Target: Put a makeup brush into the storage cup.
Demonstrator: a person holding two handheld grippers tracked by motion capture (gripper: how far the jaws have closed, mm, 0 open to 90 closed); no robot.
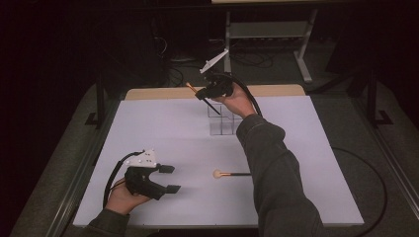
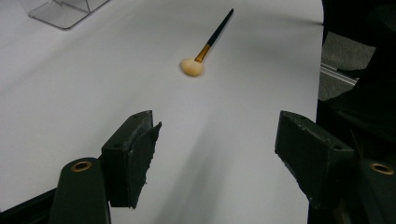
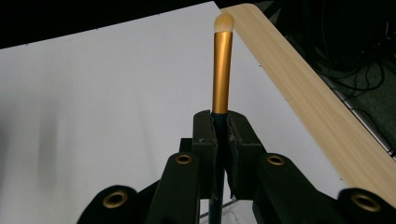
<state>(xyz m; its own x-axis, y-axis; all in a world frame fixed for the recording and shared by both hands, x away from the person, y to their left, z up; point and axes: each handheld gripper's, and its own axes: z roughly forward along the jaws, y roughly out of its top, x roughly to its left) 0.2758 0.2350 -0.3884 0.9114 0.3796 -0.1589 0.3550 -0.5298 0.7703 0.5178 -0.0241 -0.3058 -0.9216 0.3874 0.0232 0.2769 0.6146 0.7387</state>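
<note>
On table: one brush [image 1: 230, 174] (second gripped).

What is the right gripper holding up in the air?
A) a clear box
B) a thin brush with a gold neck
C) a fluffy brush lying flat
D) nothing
B: the right gripper has its fingers shut on a thin brush with a gold neck and small pale tip.

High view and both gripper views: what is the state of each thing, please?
Left gripper: open, holding nothing, above the table.
Right gripper: shut on the gold-ferrule brush, lifted over the clear organizer.
Second brush: lying flat on the white table, untouched.
</note>
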